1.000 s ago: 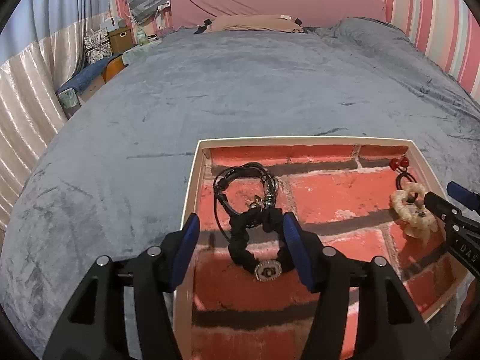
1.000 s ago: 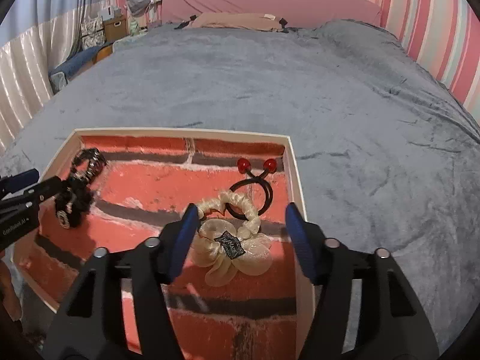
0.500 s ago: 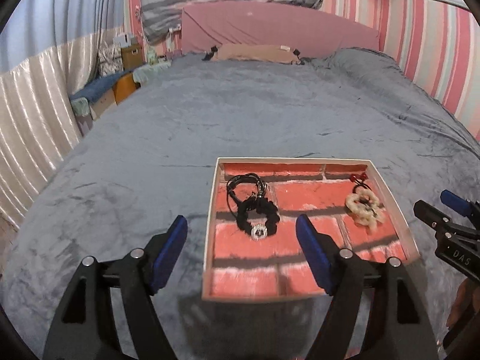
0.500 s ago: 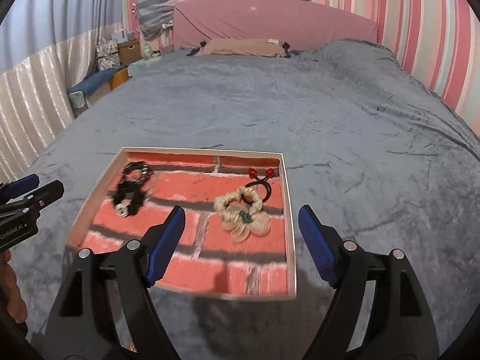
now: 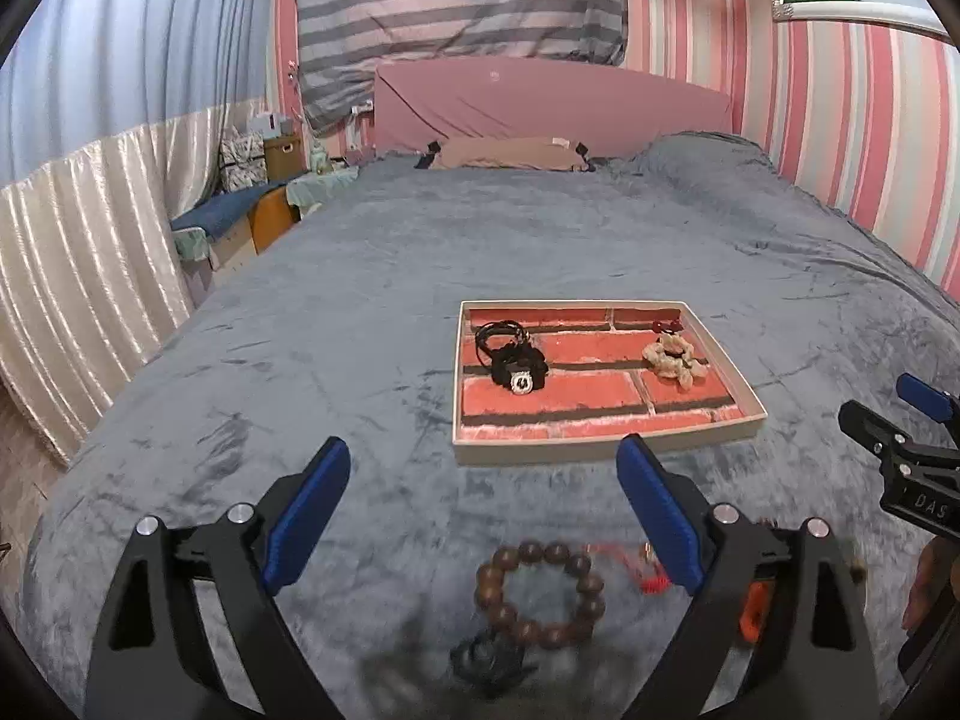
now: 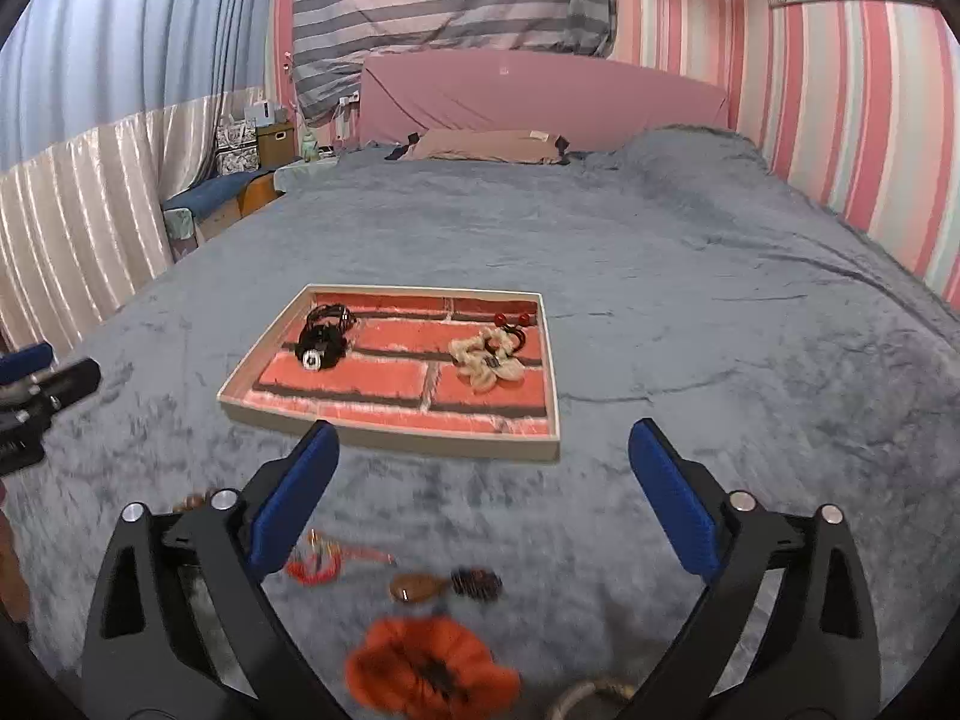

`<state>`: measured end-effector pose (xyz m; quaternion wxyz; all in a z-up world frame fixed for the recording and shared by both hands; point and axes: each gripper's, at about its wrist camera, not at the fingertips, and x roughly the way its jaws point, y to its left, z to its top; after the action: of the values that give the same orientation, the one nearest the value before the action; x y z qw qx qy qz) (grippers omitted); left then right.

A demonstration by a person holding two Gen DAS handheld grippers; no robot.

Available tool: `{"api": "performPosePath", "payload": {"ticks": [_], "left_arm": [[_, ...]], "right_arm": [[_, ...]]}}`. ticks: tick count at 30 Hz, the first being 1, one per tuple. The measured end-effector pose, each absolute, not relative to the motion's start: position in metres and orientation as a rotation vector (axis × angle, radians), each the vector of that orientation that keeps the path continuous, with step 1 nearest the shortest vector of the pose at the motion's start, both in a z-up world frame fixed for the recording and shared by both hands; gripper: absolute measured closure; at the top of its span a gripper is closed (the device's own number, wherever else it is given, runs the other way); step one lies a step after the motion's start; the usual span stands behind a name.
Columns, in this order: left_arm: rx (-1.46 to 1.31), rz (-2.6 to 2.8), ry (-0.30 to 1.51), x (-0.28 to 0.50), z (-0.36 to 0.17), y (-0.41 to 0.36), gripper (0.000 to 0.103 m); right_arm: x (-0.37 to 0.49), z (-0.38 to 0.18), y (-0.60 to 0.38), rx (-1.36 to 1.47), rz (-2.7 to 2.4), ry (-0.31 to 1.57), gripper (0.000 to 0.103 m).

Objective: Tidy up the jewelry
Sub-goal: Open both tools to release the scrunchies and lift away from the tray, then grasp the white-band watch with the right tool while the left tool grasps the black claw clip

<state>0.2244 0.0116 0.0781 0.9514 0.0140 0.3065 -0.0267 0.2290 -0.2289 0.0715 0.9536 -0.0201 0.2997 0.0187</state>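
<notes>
A shallow tray (image 5: 600, 450) (image 6: 390, 441) with a red brick print lies on the grey bed. In it sit a black scrunchie with a black cord bracelet (image 5: 516, 363) (image 6: 323, 343) and a cream scrunchie with a red-bead hair tie (image 5: 673, 357) (image 6: 489, 357). My left gripper (image 5: 483, 507) is open and empty, pulled back from the tray, above a brown bead bracelet (image 5: 540, 594). My right gripper (image 6: 480, 495) is open and empty, above an orange scrunchie (image 6: 429, 669), a brown hair clip (image 6: 444, 585) and a red tassel piece (image 6: 318, 561).
The grey blanket (image 5: 540, 240) covers the whole bed. A pink headboard (image 5: 540, 102) and a tan pillow (image 5: 510, 151) are at the far end. Boxes and a low bench (image 5: 240, 210) stand at the left by the curtain. A dark item (image 5: 486, 660) lies by the bead bracelet.
Both grippers have pulled back and up from the tray, leaving the black and cream scrunchies in it. Loose jewelry on the near blanket has come into view.
</notes>
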Motion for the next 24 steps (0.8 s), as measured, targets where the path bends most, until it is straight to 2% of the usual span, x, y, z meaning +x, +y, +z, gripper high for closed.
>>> {"api": "performPosePath", "payload": {"ticks": [6, 24], "left_arm": [[0.032, -0.062, 0.613, 0.178, 0.07, 0.017, 0.013], [-0.009, -0.036, 0.643, 0.117, 0.014, 0.026, 0.012]], "right_arm": [[0.183, 0.061, -0.23, -0.065, 0.034, 0.58, 0.004], [0.114, 0.0, -0.227, -0.024, -0.004, 0.586, 0.004]]}}
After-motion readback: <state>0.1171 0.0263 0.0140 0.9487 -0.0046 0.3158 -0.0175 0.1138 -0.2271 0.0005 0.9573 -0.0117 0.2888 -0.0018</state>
